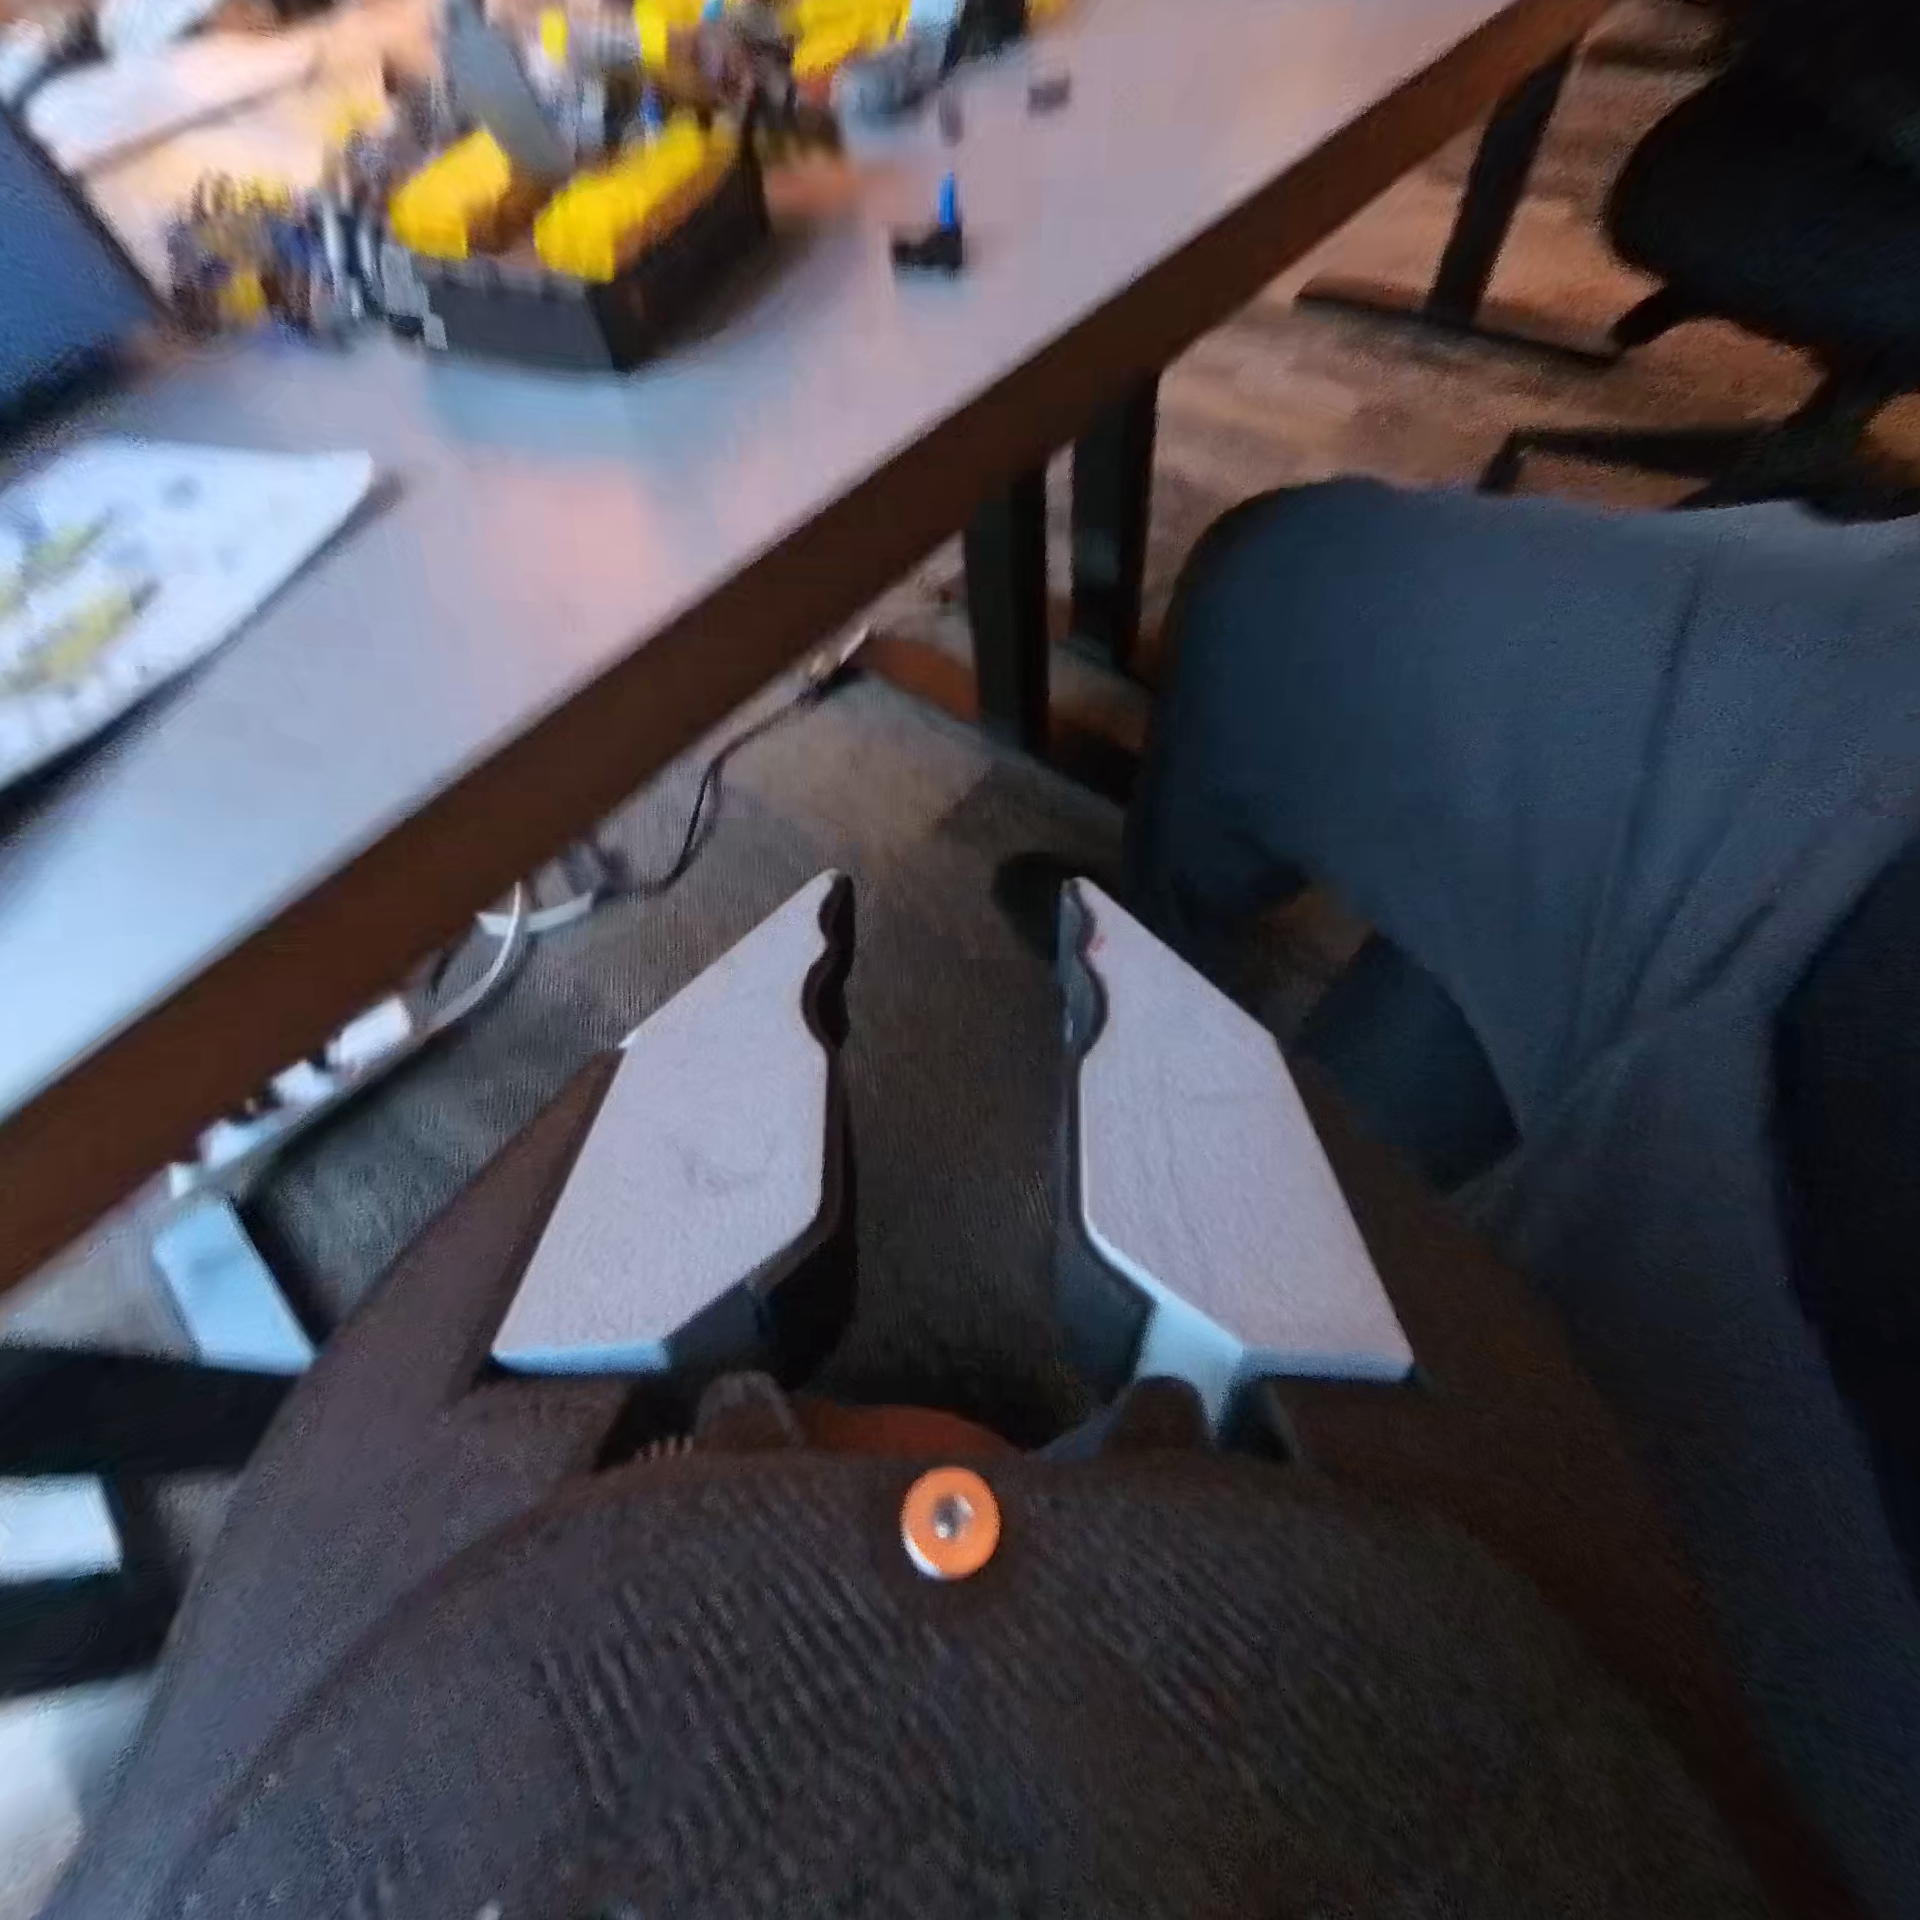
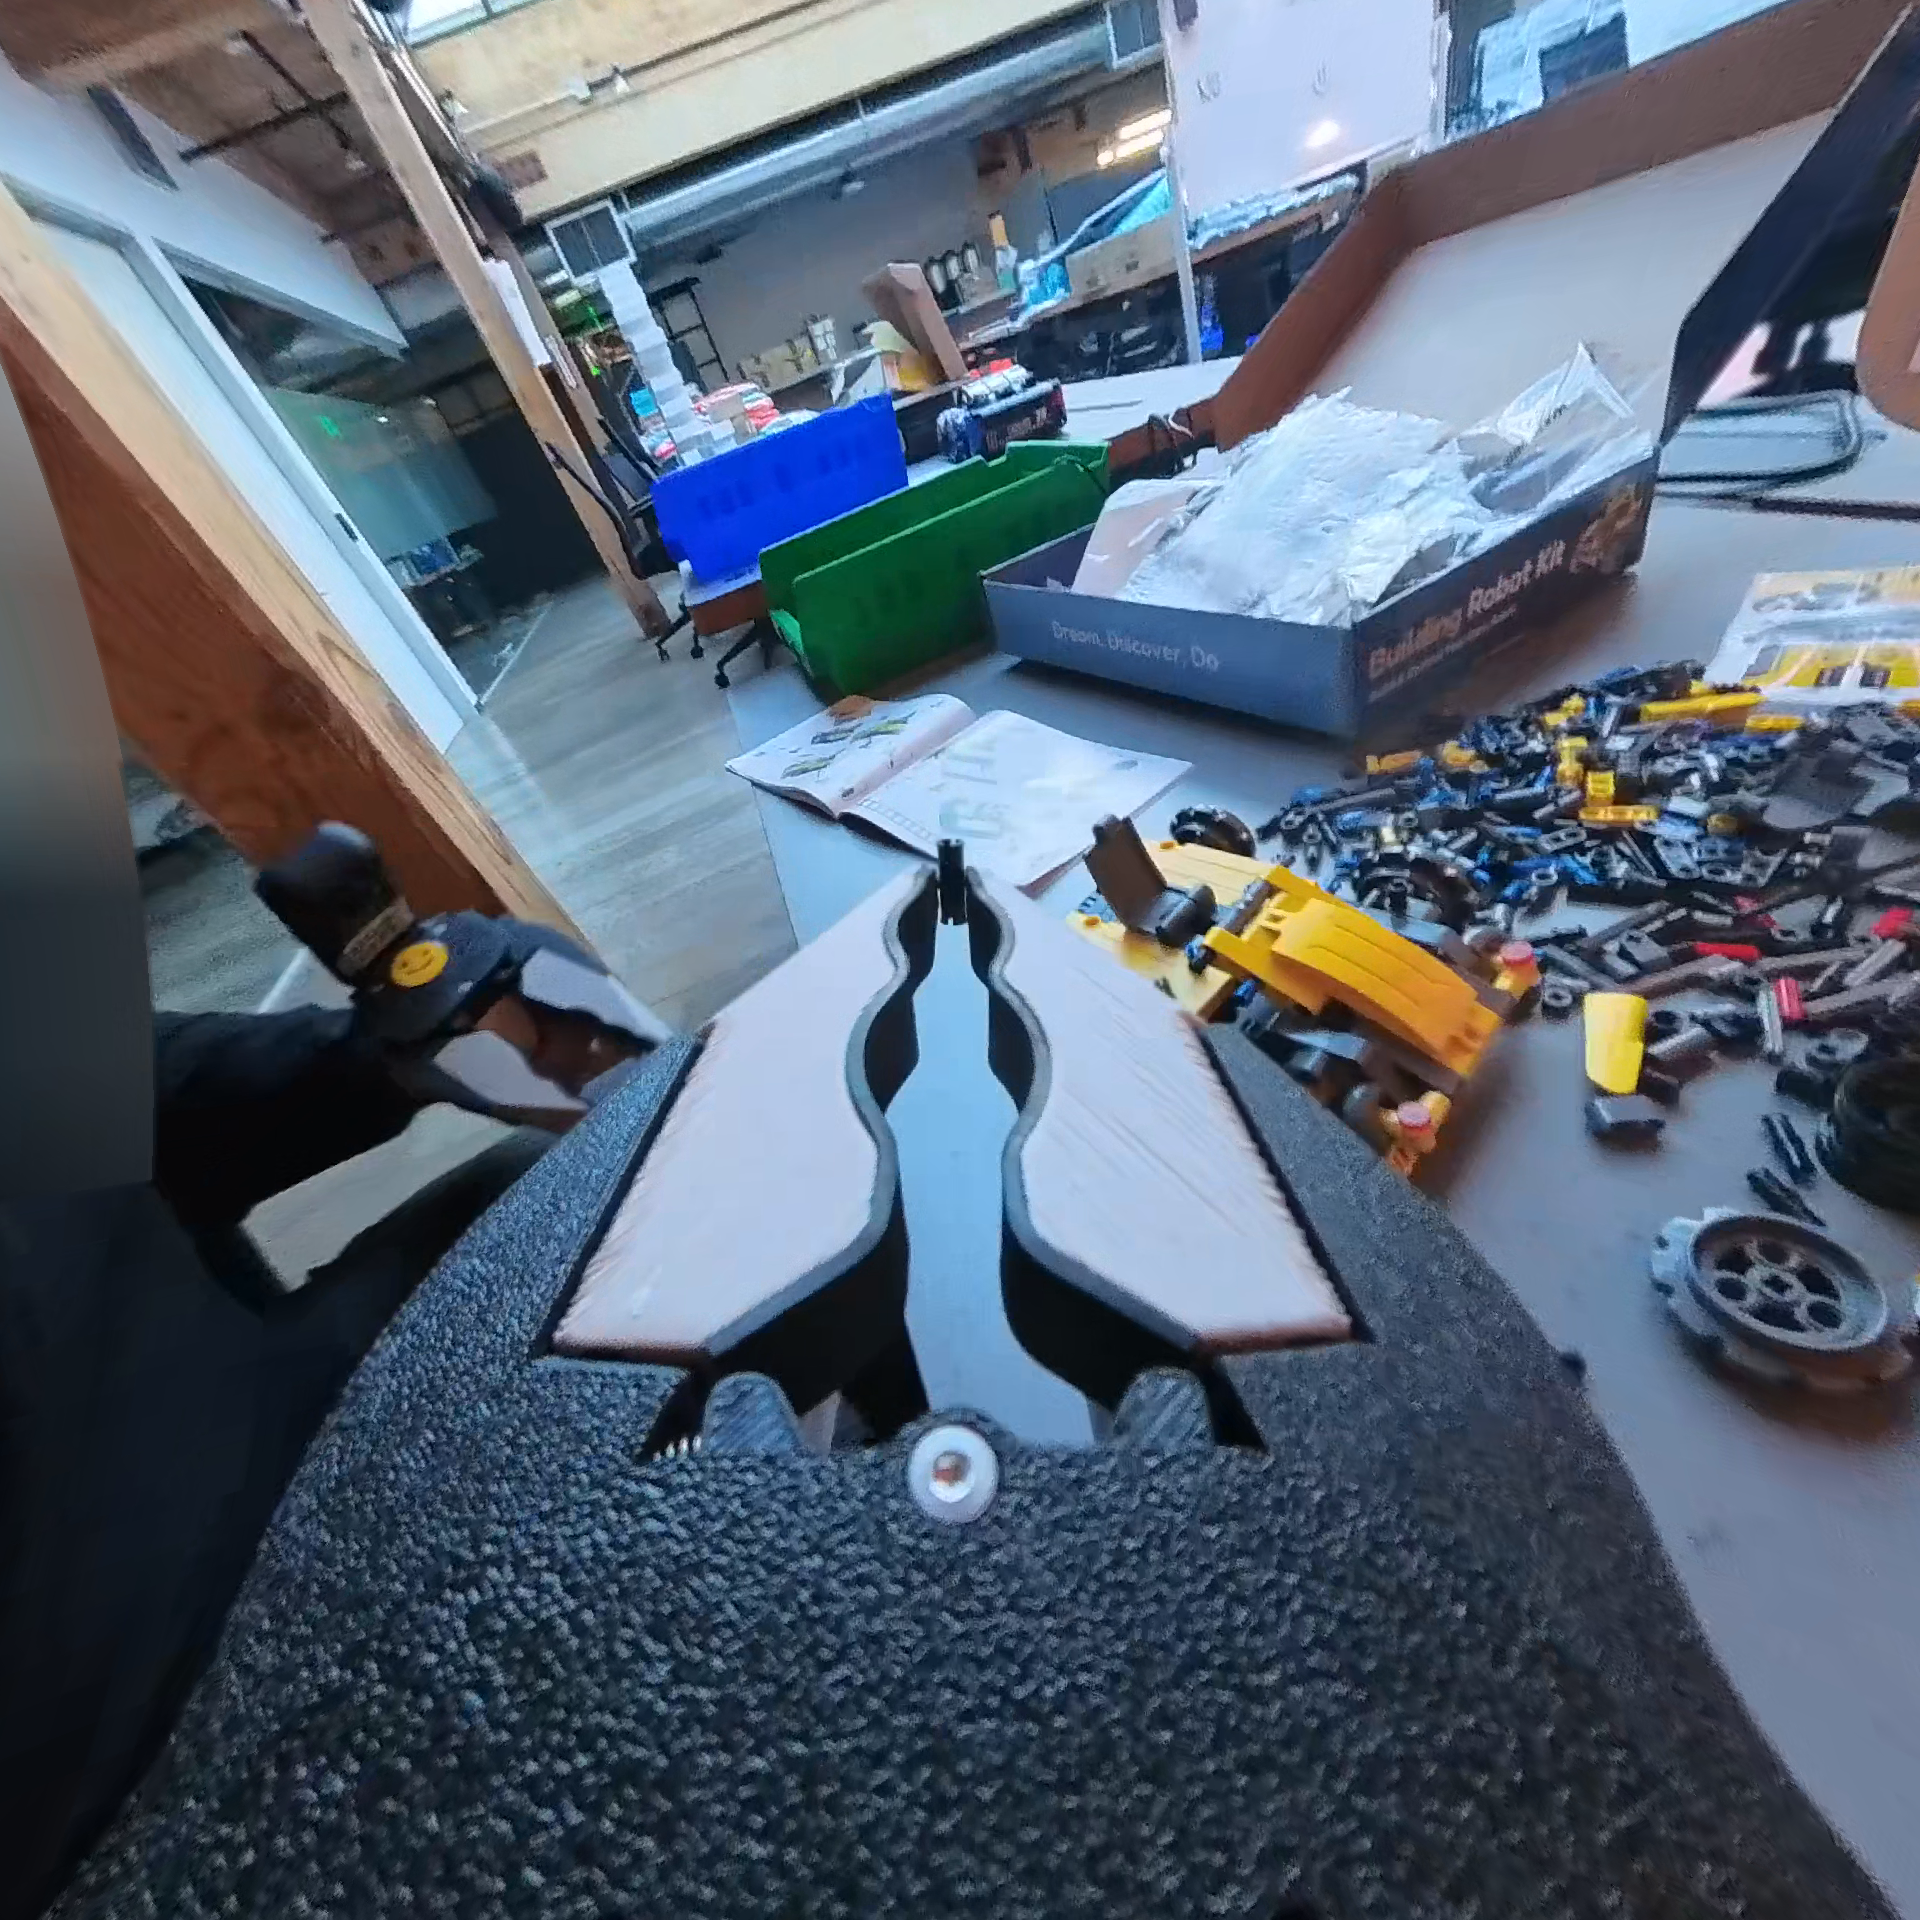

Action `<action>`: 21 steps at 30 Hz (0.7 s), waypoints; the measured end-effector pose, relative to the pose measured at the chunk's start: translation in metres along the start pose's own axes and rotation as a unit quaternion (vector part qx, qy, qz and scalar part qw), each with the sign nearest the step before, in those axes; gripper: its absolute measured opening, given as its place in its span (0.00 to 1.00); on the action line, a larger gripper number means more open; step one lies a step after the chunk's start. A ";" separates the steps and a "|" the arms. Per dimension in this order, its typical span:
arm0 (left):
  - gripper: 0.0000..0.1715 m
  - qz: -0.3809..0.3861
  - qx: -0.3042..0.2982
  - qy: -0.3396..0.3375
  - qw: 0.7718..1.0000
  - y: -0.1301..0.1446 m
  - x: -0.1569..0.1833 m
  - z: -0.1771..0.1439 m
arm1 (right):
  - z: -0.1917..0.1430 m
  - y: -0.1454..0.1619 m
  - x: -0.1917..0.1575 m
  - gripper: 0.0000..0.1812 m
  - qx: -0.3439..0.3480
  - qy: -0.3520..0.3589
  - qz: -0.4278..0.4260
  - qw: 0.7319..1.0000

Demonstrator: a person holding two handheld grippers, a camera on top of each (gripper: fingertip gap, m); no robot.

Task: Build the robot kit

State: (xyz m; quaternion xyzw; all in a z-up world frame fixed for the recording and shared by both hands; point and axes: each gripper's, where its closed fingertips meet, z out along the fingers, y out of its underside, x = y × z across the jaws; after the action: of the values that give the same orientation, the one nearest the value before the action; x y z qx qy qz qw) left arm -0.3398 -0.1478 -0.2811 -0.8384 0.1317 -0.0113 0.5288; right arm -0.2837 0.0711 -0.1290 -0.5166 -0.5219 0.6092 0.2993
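The grey table (image 2: 1558,1507) is carrying everything. On it, behind the loose parts, a dark blue kit box (image 2: 1340,665) is sitting open, printed lettering running along its sides and clear bags (image 2: 1320,520) filling it. An open instruction booklet (image 2: 966,779) is lying at the table's near-left corner. A half-built yellow model (image 2: 1320,977) is resting beside the heap of loose parts (image 2: 1662,821).

The right gripper (image 2: 951,894) is pinching a small black pin (image 2: 950,878) at its tips, above the table's edge. The left gripper (image 1: 956,894) is hanging spread and empty, below the table's edge, over the carpet (image 1: 935,1091) beside a person's knee (image 1: 1507,779).
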 end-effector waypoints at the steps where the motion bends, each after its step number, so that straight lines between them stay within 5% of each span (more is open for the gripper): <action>1: 0.22 0.017 0.022 0.014 1.000 -0.013 -0.004 0.004 | -0.002 0.003 0.003 0.03 -0.006 0.004 0.006 1.000; 9: 0.22 0.097 0.091 0.050 0.990 -0.072 -0.035 0.055 | -0.017 0.023 0.028 0.03 -0.006 0.046 0.026 0.999; 15: 0.16 0.046 0.111 0.044 0.992 -0.120 -0.036 0.094 | -0.008 0.015 0.006 0.03 0.035 -0.055 0.074 0.995; 21: 0.16 0.063 0.183 0.057 0.979 -0.202 -0.017 0.107 | 0.016 0.013 -0.022 0.03 0.041 -0.130 0.152 0.979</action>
State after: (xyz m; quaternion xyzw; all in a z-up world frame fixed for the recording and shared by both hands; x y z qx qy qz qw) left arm -0.2974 0.0321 -0.1467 -0.7156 0.2095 -0.0497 0.6645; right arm -0.2899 0.0428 -0.1359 -0.4935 -0.4466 0.7302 0.1541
